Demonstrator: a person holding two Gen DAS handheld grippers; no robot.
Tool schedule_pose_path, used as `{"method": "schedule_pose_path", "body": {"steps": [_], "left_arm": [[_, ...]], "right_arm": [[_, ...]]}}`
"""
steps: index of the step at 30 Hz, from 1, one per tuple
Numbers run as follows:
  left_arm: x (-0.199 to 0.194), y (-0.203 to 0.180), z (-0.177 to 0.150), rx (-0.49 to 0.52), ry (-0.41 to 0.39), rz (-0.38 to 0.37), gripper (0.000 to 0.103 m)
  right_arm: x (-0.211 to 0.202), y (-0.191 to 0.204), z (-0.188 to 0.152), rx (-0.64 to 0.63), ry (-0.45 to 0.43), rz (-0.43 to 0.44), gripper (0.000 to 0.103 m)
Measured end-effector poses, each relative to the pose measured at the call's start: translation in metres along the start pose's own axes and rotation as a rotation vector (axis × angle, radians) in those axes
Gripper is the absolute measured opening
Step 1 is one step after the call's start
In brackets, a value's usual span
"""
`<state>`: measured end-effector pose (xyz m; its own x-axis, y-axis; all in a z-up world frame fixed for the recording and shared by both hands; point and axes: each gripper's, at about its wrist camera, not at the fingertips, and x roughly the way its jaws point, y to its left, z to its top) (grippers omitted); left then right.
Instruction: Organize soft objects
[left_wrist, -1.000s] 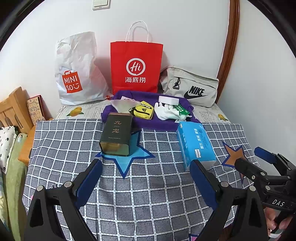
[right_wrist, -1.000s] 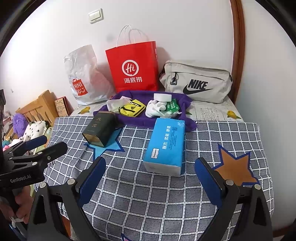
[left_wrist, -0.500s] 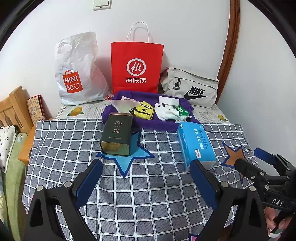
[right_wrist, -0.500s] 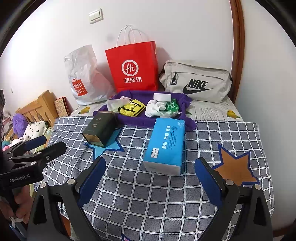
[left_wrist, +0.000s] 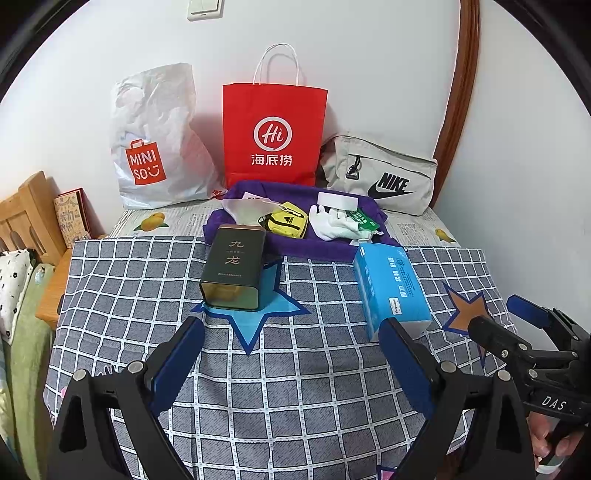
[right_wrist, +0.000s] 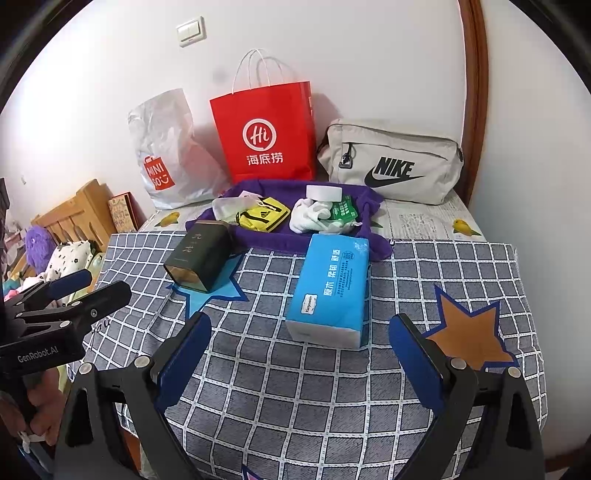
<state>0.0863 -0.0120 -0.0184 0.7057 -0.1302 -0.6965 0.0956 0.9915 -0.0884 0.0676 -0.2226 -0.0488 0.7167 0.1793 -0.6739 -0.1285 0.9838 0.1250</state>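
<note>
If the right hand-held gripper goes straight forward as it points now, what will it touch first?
Most likely the blue tissue pack: it lies straight ahead of the open right hand-held gripper, between its fingers' line, on the checked cloth. Only bare cloth lies before it; exact depth is unclear.

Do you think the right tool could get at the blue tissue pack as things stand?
Probably yes: the right tool is open, the blue tissue pack lies straight ahead on the checked cloth, nothing between.

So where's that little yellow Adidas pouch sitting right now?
In both wrist views the yellow Adidas pouch lies in the purple fabric tray at the back of the table, between a clear plastic bag and the white gloves.
</note>
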Motion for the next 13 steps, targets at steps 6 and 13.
{"method": "schedule_pose_path", "body": {"steps": [6,13], "left_arm": [[-0.0001,0.0003,0.0002,0.0,0.0,0.0,0.095],[0.0001,0.0001,-0.0002,0.001,-0.005,0.001,0.095]], "right_arm": [[-0.0005,0.0001,0.0,0.0,0.0,-0.001,0.096],[-0.0008,-0.0003,-0.0002,0.001,-0.001,0.0,0.096]]}}
